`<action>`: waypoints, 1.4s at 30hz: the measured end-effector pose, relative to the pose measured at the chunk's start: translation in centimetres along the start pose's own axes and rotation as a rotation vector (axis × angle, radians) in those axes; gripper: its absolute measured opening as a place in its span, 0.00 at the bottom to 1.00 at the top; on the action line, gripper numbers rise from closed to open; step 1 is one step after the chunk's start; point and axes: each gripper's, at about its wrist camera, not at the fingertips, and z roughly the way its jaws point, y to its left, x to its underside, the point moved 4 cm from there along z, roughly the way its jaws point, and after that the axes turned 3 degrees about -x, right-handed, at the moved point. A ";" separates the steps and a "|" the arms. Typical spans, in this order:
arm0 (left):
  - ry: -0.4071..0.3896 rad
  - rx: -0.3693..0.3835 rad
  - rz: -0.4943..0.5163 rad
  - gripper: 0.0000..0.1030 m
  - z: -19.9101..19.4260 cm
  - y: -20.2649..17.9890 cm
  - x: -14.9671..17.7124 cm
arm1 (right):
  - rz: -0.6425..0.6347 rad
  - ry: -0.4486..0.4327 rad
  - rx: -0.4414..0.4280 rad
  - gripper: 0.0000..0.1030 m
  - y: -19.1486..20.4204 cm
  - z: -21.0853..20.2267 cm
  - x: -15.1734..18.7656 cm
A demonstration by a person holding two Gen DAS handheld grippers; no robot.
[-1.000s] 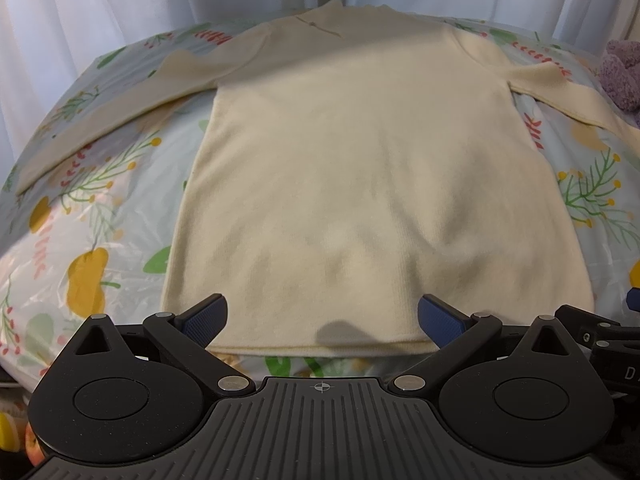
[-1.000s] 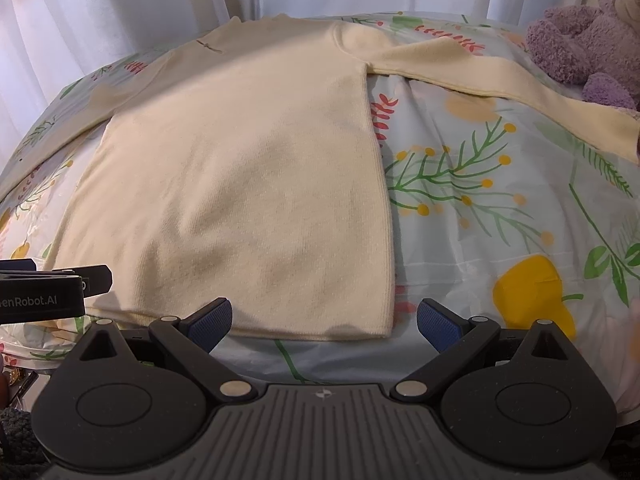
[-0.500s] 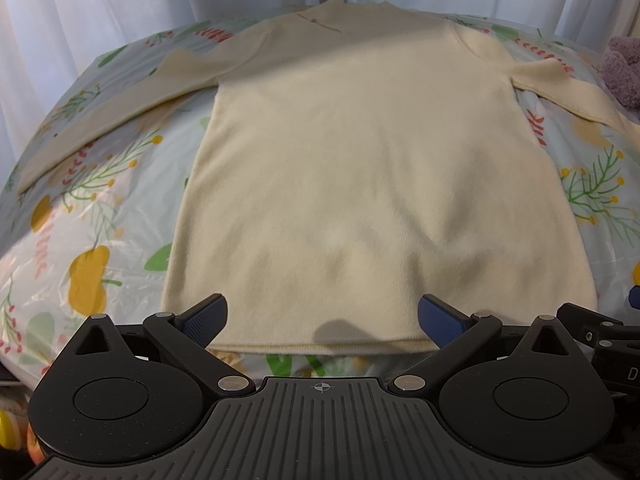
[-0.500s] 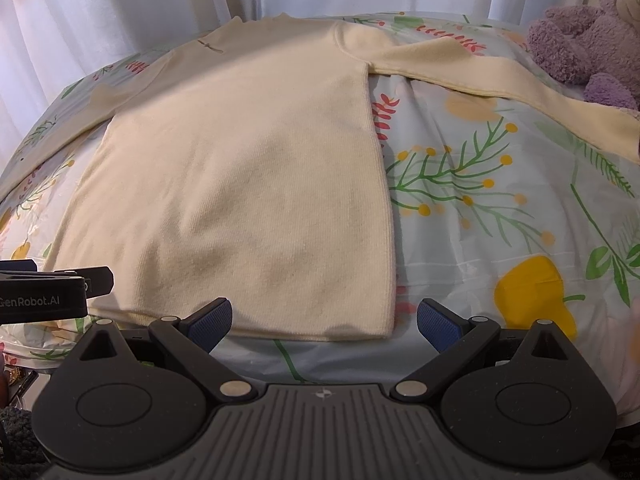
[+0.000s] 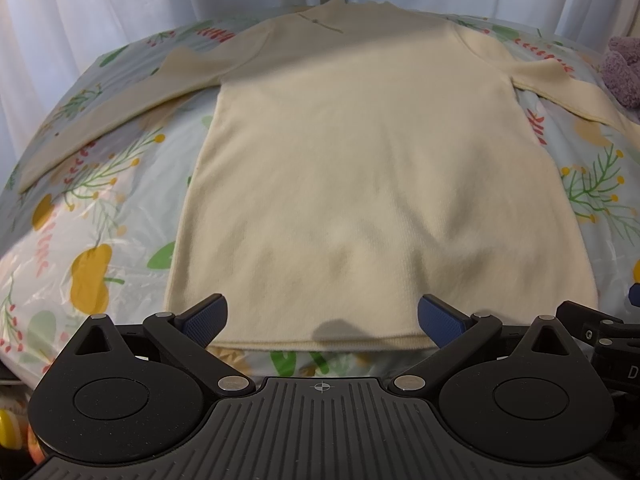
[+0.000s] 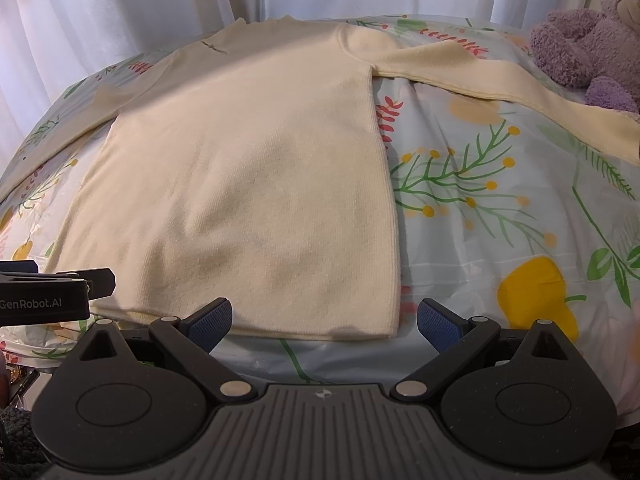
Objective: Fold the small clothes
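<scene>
A cream long-sleeved sweater (image 5: 372,168) (image 6: 248,184) lies flat, neck away from me, both sleeves spread out to the sides, on a floral sheet (image 5: 100,220) (image 6: 500,208). My left gripper (image 5: 322,318) hovers open just before the middle of the bottom hem, nothing between its blue pads (image 5: 204,316). My right gripper (image 6: 324,320) is open too, at the hem's right corner, with that corner between its spread fingers but not touching them. The left gripper's body (image 6: 48,296) shows at the left edge of the right wrist view.
A purple plush bear (image 6: 588,36) sits at the far right, beside the right sleeve's cuff (image 6: 600,132). White curtains (image 5: 120,8) hang behind the bed. The sheet's near edge drops off just under both grippers.
Both grippers have crept slightly forward toward the hem; the sweater has not moved and both stay open.
</scene>
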 end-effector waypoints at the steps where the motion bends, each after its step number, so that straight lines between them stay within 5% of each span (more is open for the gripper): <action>1: 0.000 0.000 0.000 1.00 0.0 0.0 0.0 | -0.001 -0.001 0.000 0.96 0.1 -0.1 0.0; 42: 0.041 0.009 -0.010 1.00 0.2 0.5 0.7 | -0.016 0.002 -0.018 0.96 0.6 -0.2 0.2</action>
